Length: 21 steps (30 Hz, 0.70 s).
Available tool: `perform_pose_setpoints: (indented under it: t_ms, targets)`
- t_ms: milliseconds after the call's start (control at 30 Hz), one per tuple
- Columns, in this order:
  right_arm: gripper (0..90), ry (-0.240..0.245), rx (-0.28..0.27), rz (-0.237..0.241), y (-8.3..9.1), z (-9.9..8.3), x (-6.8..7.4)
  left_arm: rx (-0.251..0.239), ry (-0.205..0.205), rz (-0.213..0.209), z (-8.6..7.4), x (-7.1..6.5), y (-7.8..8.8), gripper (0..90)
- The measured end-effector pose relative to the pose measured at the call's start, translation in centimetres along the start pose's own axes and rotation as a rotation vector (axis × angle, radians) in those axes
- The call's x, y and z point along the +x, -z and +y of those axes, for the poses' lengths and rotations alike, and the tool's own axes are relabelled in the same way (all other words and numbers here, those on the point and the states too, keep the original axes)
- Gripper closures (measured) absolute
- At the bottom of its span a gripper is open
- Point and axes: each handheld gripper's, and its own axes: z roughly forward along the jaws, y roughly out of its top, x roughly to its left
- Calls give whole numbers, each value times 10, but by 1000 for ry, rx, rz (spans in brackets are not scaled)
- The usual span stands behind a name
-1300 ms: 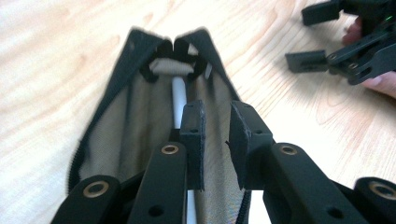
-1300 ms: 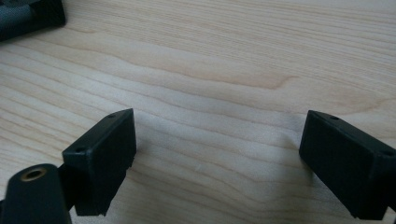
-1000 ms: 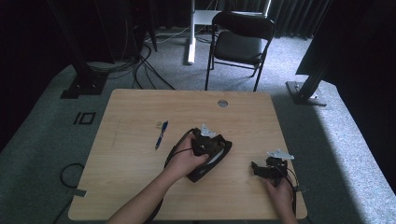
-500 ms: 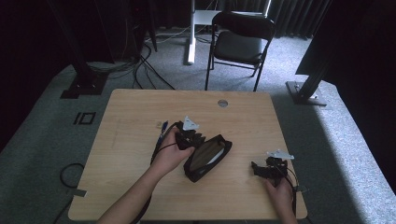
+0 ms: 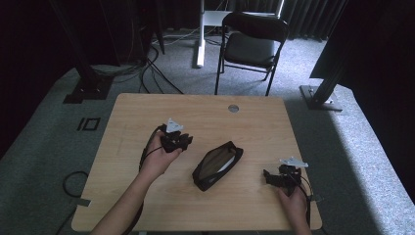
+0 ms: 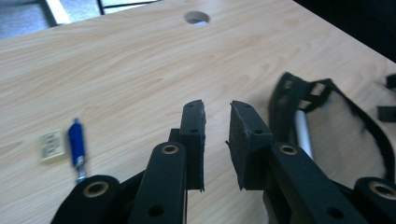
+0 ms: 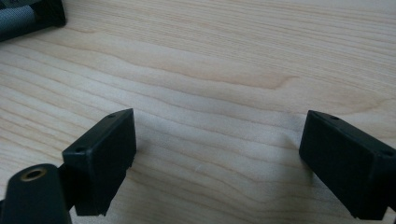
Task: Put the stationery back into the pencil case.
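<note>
A black pencil case (image 5: pixel 218 165) lies unzipped at the table's middle. In the left gripper view the case (image 6: pixel 336 116) gapes at the right with a white pen (image 6: pixel 302 135) inside. A blue pen (image 6: pixel 76 148) and a small beige eraser (image 6: pixel 50 145) lie on the wood to the left of my left gripper (image 6: pixel 217 135). Its jaws stand almost together with nothing between them. In the high view the left gripper (image 5: pixel 187 141) hovers left of the case. My right gripper (image 5: pixel 268 176) rests open near the front right, its jaws (image 7: pixel 217 158) wide over bare wood.
The wooden table (image 5: pixel 254 122) has a round cable hole (image 5: pixel 233 107) near its far edge. A black folding chair (image 5: pixel 249 46) stands beyond the table, with stand bases and cables on the carpet. A corner of the case (image 7: pixel 28 16) lies ahead of the right gripper.
My left hand has drawn back from the pencil case and moved left and a little farther across the table. The case now lies uncovered. The right hand has stayed put.
</note>
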Motion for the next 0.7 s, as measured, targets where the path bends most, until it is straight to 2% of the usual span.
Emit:
perform_pose_setpoints:
  t_ms: [33, 233, 333, 400, 467, 567, 633, 700]
  targets:
    - [106, 0, 0, 0, 0, 0, 0, 0, 0, 0, 0, 0, 0, 761]
    - [106, -1, 0, 0, 0, 0, 0, -17, 53, 66, -13, 33, 3, 760]
    - [106, -1, 1, 1, 0, 0, 0, 5, 85, 75, -20, 45, 1, 722]
    - [106, -2, 1, 0, 0, 0, 0, 4, 89, 107, -24, 51, 0, 710]
    - [106, -2, 1, 0, 0, 0, 0, 13, 110, 117, -30, 59, -3, 706]
    - [106, -2, 1, 1, 0, 0, 0, 18, 115, 141, -38, 67, -6, 679]
    - [106, -2, 1, 1, 0, 0, 0, 20, 128, 130, -41, 70, -9, 663]
    - [106, -2, 1, 0, 0, 0, 0, 12, 121, 127, -45, 73, -12, 639]
